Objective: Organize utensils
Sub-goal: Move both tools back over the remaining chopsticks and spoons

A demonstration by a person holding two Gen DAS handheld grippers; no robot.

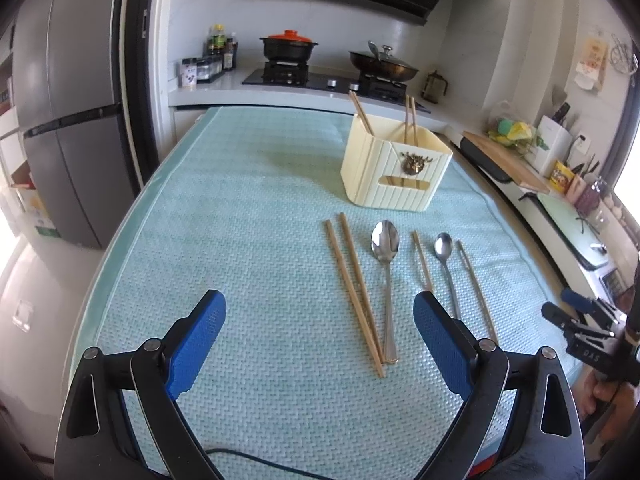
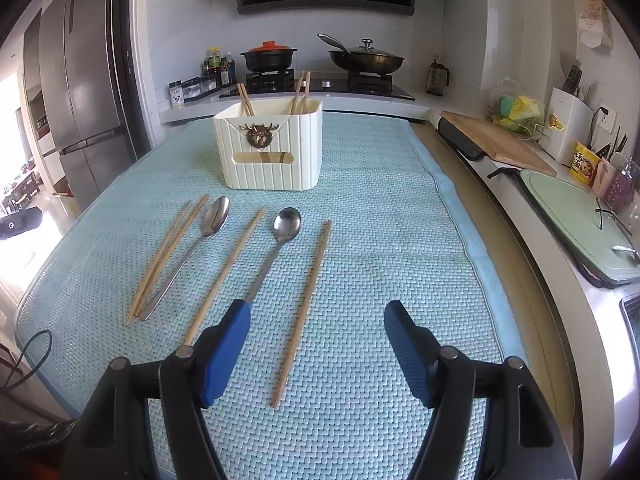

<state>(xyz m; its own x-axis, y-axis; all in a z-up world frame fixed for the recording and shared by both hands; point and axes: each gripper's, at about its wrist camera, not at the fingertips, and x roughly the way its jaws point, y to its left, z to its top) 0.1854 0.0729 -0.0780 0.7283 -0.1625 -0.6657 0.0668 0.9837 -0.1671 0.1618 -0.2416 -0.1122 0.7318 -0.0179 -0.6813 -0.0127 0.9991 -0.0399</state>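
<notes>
A cream utensil holder (image 1: 394, 168) (image 2: 272, 152) stands on the teal mat (image 1: 240, 220) with chopsticks upright in it. In front of it lie a chopstick pair (image 1: 354, 288) (image 2: 168, 252), a large spoon (image 1: 386, 248) (image 2: 216, 212), a single chopstick (image 1: 422, 260) (image 2: 224, 276), a small spoon (image 1: 444, 248) (image 2: 287, 222) and one more chopstick (image 1: 476, 288) (image 2: 308, 300). My left gripper (image 1: 319, 298) hovers open near the pair's and large spoon's handles, holding nothing. My right gripper (image 2: 317, 308) (image 1: 560, 308) is open above the rightmost chopstick, which runs between its fingers untouched.
A grey fridge (image 1: 68, 120) stands at the left. Behind the mat is a stove with a black pot (image 2: 268, 58) and a wok (image 2: 366, 60). The right counter holds a wooden board (image 2: 500, 144) and a green tray (image 2: 576, 216). A cable (image 2: 28, 356) hangs at the mat's near-left corner.
</notes>
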